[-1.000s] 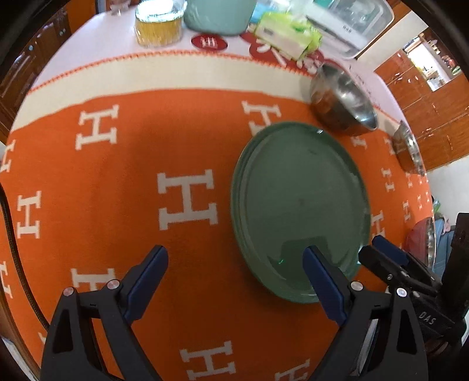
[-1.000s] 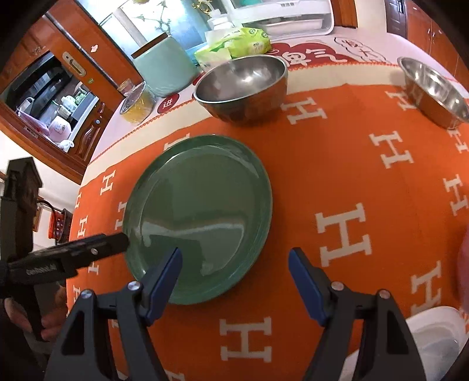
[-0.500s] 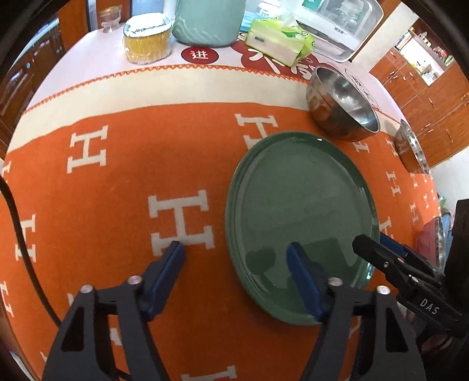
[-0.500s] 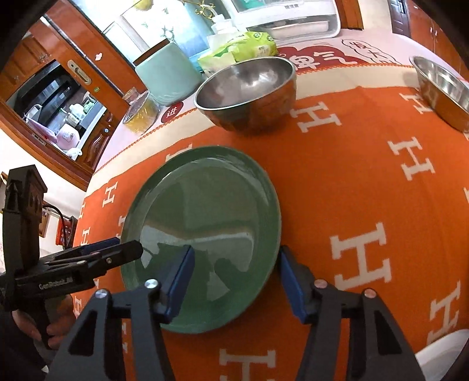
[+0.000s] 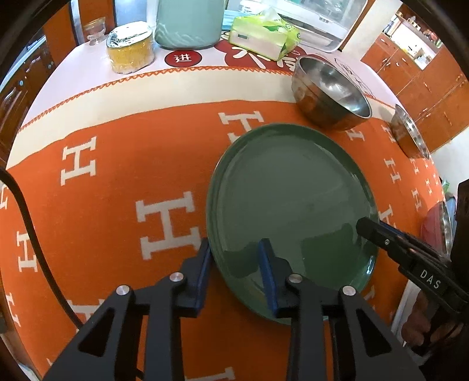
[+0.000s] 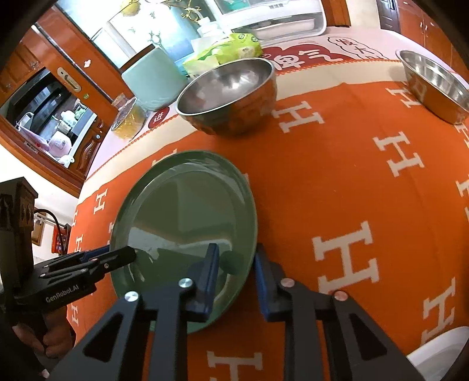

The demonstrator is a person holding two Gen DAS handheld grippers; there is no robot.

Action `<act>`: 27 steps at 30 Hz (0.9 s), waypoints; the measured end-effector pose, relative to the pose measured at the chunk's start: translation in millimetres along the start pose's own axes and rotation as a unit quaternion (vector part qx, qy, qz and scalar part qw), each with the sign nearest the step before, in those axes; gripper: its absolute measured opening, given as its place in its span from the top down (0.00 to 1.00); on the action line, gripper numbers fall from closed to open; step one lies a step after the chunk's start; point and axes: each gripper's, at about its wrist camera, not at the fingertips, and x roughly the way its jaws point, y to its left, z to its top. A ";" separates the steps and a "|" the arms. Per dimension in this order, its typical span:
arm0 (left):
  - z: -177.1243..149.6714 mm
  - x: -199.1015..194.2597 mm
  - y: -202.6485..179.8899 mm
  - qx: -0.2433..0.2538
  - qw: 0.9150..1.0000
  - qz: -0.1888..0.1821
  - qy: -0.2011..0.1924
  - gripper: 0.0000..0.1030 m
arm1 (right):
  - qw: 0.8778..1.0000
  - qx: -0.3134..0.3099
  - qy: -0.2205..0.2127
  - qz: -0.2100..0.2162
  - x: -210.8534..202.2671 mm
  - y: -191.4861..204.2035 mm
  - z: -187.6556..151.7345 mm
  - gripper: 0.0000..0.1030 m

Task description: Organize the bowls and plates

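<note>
A large green plate (image 5: 290, 199) lies on the orange H-patterned cloth (image 5: 117, 164); it also shows in the right wrist view (image 6: 184, 217). My left gripper (image 5: 236, 262) straddles the plate's left rim, one finger outside, one over the plate, jaws narrowed around it. My right gripper (image 6: 234, 266) straddles the opposite rim the same way. Each gripper shows in the other's view: the right gripper (image 5: 381, 234), the left gripper (image 6: 111, 258). A steel bowl (image 5: 331, 91) stands behind the plate, also in the right wrist view (image 6: 228, 93). A second steel bowl (image 6: 433, 85) stands far right.
At the back stand a mint container (image 5: 187, 23), a lidded jar of yellow contents (image 5: 130, 54), a tissue pack (image 5: 263, 38) and a white appliance (image 5: 322, 20). A white object (image 6: 439, 354) is at the near right corner.
Both grippers have moved in onto opposite rims of the green plate and their jaws have narrowed markedly around the rims. The plate and the bowls have not moved.
</note>
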 end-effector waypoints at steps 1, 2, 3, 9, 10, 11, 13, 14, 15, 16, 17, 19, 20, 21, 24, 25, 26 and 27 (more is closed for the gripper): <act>0.0 -0.3 0.3 0.000 1.000 0.000 0.001 0.71 | 1.000 0.001 0.001 0.001 -0.4 -0.1 -0.5 0.80; -0.3 -0.8 0.6 -0.001 1.000 0.000 0.004 0.71 | 1.000 0.002 0.002 0.001 -0.5 0.1 -0.9 0.80; -0.2 -0.8 0.4 0.000 1.000 0.000 0.006 0.71 | 1.000 0.003 0.003 0.002 -0.8 0.0 -1.6 0.80; -2.7 -1.5 -0.2 -0.003 1.000 0.006 0.019 0.71 | 1.000 0.014 0.013 0.011 -2.8 1.2 -7.5 0.80; -3.5 -2.1 -0.3 -0.003 1.000 0.008 0.022 0.71 | 1.000 0.015 0.015 0.012 -3.0 1.4 -8.7 0.80; -4.5 -2.6 -1.3 -0.004 1.000 0.010 0.026 0.71 | 1.000 0.015 0.018 0.012 -3.5 2.4 -10.1 0.80; -8.5 -4.9 -1.4 -0.001 0.999 0.011 0.032 0.71 | 1.000 0.014 0.022 0.012 -5.4 4.7 -13.3 0.80; -10.3 -6.2 -1.3 0.001 0.999 0.012 0.034 0.71 | 1.000 0.014 0.022 0.013 -6.9 5.7 -15.1 0.80; -12.5 -8.5 -1.5 0.003 0.999 0.011 0.035 0.71 | 1.000 0.014 0.023 0.015 -8.4 6.5 -16.7 0.80; -15.0 -10.9 -1.6 0.003 0.999 0.011 0.035 0.71 | 1.000 0.014 0.023 0.016 -9.7 7.2 -17.9 0.80; -16.6 -13.3 -2.0 0.002 0.999 0.012 0.034 0.71 | 0.999 0.013 0.024 0.018 -11.4 8.1 -19.3 0.80; -20.7 -19.1 -2.9 0.000 0.999 0.013 0.031 0.71 | 1.000 0.010 0.023 0.019 -15.1 10.3 -22.1 0.80; -22.5 -21.6 -4.0 0.000 0.999 0.014 0.029 0.70 | 1.000 0.008 0.021 0.019 -17.8 11.6 -23.7 0.80; -24.3 -24.3 -5.2 -0.001 1.000 0.014 0.027 0.70 | 1.000 0.007 0.019 0.019 -20.7 12.9 -25.5 0.80; -30.3 -33.0 -9.1 0.000 1.000 0.011 0.021 0.69 | 1.000 0.001 0.013 0.014 -29.7 15.8 -31.0 0.80; -34.2 -38.0 -10.2 -0.002 1.000 0.008 0.020 0.69 | 1.000 0.000 0.012 0.012 -31.8 16.5 -32.3 0.80; -36.4 -40.8 -11.5 -0.003 1.000 0.005 0.020 0.68 | 1.000 0.000 0.009 0.010 -35.4 16.8 -34.7 0.80; -39.7 -44.7 -13.6 -0.002 1.000 0.002 0.018 0.68 | 1.000 0.000 0.007 0.009 -39.0 16.7 -36.9 0.80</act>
